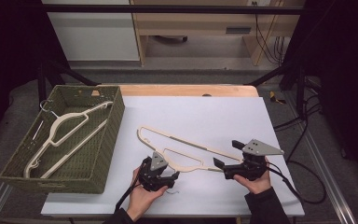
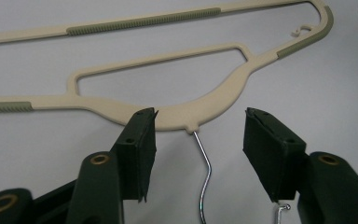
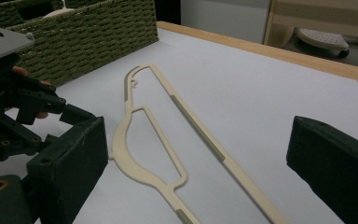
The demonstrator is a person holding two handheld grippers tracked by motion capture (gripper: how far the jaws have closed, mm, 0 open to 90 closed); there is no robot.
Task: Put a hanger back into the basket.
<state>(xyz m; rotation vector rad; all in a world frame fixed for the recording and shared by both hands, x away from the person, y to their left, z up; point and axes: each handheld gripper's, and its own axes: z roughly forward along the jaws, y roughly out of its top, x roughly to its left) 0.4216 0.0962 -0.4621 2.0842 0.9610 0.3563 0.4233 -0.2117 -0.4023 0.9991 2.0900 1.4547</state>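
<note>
**Left gripper straddles the hanger's hook; right gripper waits open**

Your left gripper sits low at the near edge of the table, its jaws apart on either side of the cream hanger that lies flat on the white tabletop. From the high view you see the hanger running from near the basket toward your right gripper, but the hook is almost hidden under your left hand. The left gripper view gives you what that view hides: the thin metal hook comes off the hanger's neck and runs down between the two black jaws, touching neither pad; the left pad's tip is just at the hanger's lower edge. Nothing is gripped.

The right gripper view shows your right jaws wide apart with only the hanger's bar and bare tabletop between them, holding nothing. It also shows your left gripper from the side, beside the woven wall of the basket.

The high view alone shows inside the green wicker basket at the table's left: more cream hangers lie in it. Past the far wooden edge stand pale wooden furniture and a grey floor, with black cables trailing off to the right.
</note>
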